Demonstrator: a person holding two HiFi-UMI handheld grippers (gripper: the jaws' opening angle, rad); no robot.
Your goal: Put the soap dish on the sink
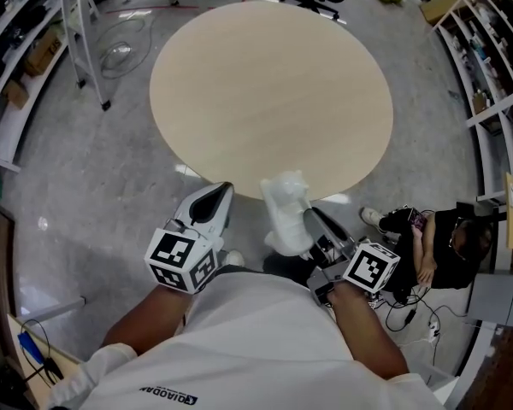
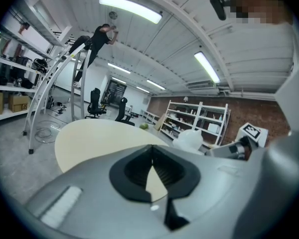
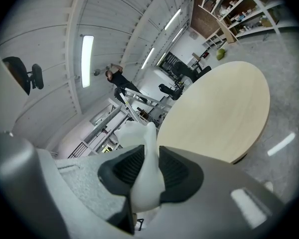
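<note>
Head view: the right gripper [image 1: 315,222] holds the white soap dish [image 1: 286,207] aloft at the near edge of the round table [image 1: 274,92]. No sink is visible.

Left gripper view: the left gripper [image 2: 151,151] is closed and empty.

Right gripper view: both pads clamp the dish. Placement on the sink remains.

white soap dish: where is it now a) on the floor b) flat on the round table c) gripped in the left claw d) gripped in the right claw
d: the pads of the right claw press on the white soap dish, while the left claw is shut on nothing.
</note>
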